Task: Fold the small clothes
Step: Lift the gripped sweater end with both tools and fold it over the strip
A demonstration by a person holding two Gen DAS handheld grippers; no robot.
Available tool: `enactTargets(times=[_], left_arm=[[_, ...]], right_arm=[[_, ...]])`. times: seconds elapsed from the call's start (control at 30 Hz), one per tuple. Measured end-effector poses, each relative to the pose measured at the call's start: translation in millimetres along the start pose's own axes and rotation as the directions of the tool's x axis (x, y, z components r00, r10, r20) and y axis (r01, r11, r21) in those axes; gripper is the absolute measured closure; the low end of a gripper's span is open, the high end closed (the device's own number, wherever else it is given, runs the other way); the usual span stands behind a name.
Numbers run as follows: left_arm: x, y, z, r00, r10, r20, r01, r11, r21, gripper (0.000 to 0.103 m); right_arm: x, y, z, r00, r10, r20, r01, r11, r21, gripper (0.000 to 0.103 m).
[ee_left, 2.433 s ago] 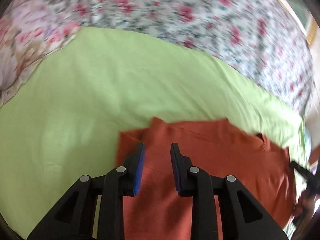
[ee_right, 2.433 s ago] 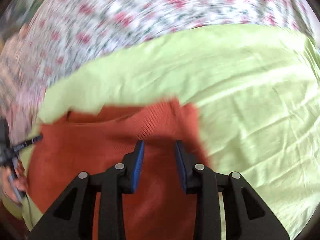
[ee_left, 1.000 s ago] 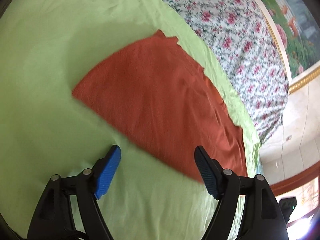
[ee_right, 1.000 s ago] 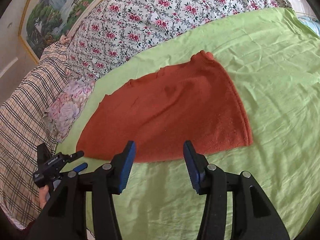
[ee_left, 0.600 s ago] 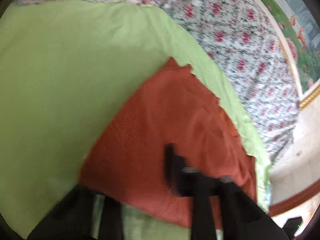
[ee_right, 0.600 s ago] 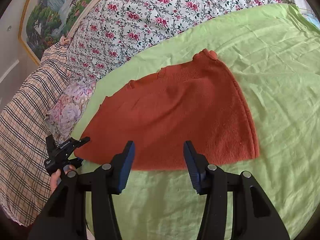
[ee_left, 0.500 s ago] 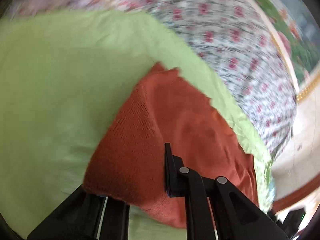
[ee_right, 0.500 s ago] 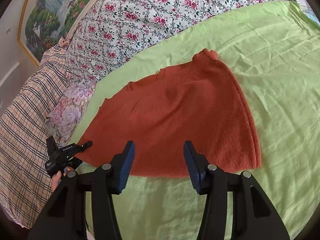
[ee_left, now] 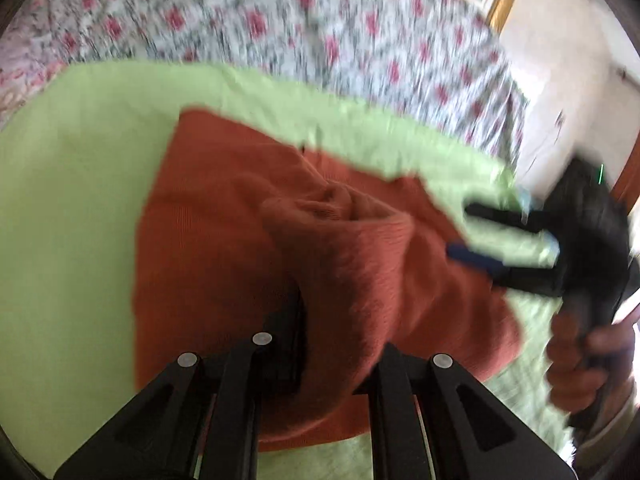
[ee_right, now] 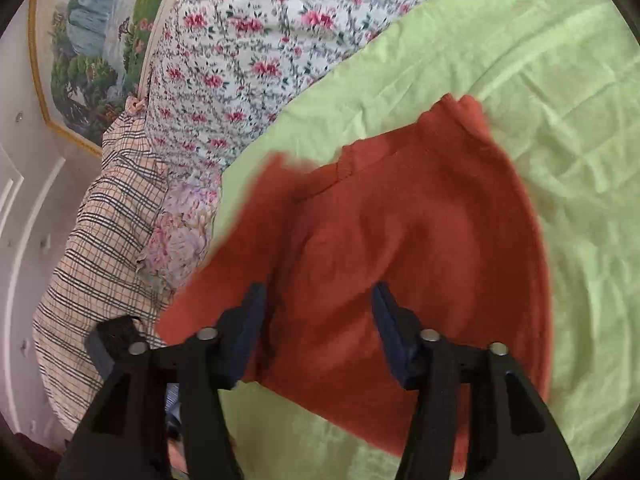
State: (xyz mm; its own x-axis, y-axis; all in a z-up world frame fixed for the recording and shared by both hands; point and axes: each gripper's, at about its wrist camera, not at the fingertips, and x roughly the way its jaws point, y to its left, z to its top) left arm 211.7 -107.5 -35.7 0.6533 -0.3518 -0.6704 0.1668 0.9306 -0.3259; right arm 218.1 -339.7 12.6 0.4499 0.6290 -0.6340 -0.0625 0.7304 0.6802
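**Mid-fold: left tool lifting the sweater edge, right tool open above it**

Basically, biggest first. Green sheet covers the bed as the work surface, with a floral quilt and a plaid blanket pushed to its far side, probably to give the fold a flat area.

Rust-orange knit sweater lies on the sheet, mostly flat on its right side. Its near-left part is bunched and raised off the sheet; in the left wrist view the sweater humps up right in front of the fingers.

Left gripper: fabric fills the gap between the fingers and hides the pads, so it looks clamped on the hem, though blur keeps me from being fully sure. My read is that the raised edge is about to go across the garment for the next fold.

Right gripper: jaws spread, nothing between them, hovering over the near hem. Likely waiting to pin or take the other corner. The left wrist view shows it as well.

Framed landscape painting on the wall. No readable labels or writing anywhere.
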Motion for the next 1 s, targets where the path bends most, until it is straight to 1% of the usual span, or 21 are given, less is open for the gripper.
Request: enactTargets(times=[0.07, 0.17, 0.27, 0.33, 0.37, 0.4, 0.43, 0.5, 0.53, 0.6, 0.67, 0.77, 0.83, 0.87, 0.93, 1.0], left_arm=[[7, -6, -7, 0.999, 0.032, -0.001, -0.032, 0.999, 0.033, 0.093], [5, -11, -6, 0.999, 0.046, 0.012, -0.047, 0.996, 0.073, 0.092], [2, -13, -7, 0.999, 0.047, 0.023, -0.049, 0.993, 0.103, 0.092], [0, -15, -8, 0.998, 0.055, 0.024, -0.058, 0.991, 0.123, 0.093], [-3, -16, -8, 0.998, 0.059, 0.027, -0.062, 0.989, 0.133, 0.093], [-7, -20, -7, 0.997, 0.068, 0.038, -0.073, 0.986, 0.151, 0.093], [-13, -25, -6, 0.996, 0.072, 0.049, -0.08, 0.983, 0.167, 0.093], [-22, -36, 0, 0.996, 0.058, 0.068, -0.071, 0.979, 0.192, 0.093], [-27, -43, 3, 0.997, 0.034, 0.074, -0.048, 0.979, 0.197, 0.093], [-31, -64, 8, 0.997, -0.017, 0.073, 0.001, 0.978, 0.208, 0.093], [-23, -91, 6, 0.998, -0.034, 0.059, 0.019, 0.971, 0.24, 0.093], [1, -122, -3, 0.998, -0.054, 0.017, 0.048, 0.964, 0.263, 0.093], [18, -136, -10, 0.997, -0.071, -0.028, 0.076, 0.961, 0.264, 0.093], [25, -141, -14, 0.996, -0.073, -0.045, 0.083, 0.96, 0.267, 0.093], [34, -149, -20, 0.997, -0.058, -0.057, 0.072, 0.957, 0.281, 0.093], [38, -149, -22, 0.997, -0.05, -0.065, 0.066, 0.96, 0.273, 0.092]], right_arm=[[22, 2, 7, 0.999, 0.004, -0.043, -0.004, 1.0, -0.004, 0.037], [58, 5, 18, 0.995, -0.007, -0.103, 0.007, 1.0, -0.005, 0.037], [99, 12, 33, 0.989, -0.012, -0.147, 0.01, 1.0, -0.017, 0.037], [125, 17, 41, 0.983, -0.041, -0.178, 0.035, 0.999, -0.038, 0.039], [138, 20, 44, 0.979, -0.043, -0.201, 0.033, 0.998, -0.055, 0.043], [145, 23, 45, 0.975, -0.052, -0.214, 0.039, 0.997, -0.065, 0.069], [146, 27, 48, 0.975, -0.072, -0.212, 0.057, 0.995, -0.077, 0.084], [131, 38, 54, 0.983, -0.041, -0.177, 0.022, 0.993, -0.113, 0.088], [116, 46, 56, 0.989, -0.026, -0.148, 0.004, 0.989, -0.146, 0.088], [81, 57, 61, 0.995, -0.039, -0.096, 0.017, 0.976, -0.217, 0.088], [54, 57, 65, 0.996, -0.066, -0.064, 0.048, 0.964, -0.26, 0.088], [28, 32, 68, 0.988, -0.15, -0.042, 0.133, 0.953, -0.272, 0.088], [20, 7, 66, 0.977, -0.21, -0.046, 0.192, 0.948, -0.254, 0.088], [18, -4, 64, 0.973, -0.226, -0.051, 0.207, 0.948, -0.242, 0.088], [14, -24, 62, 0.97, -0.237, -0.061, 0.22, 0.952, -0.215, 0.088], [11, -35, 61, 0.976, -0.211, -0.06, 0.195, 0.96, -0.2, 0.088]])
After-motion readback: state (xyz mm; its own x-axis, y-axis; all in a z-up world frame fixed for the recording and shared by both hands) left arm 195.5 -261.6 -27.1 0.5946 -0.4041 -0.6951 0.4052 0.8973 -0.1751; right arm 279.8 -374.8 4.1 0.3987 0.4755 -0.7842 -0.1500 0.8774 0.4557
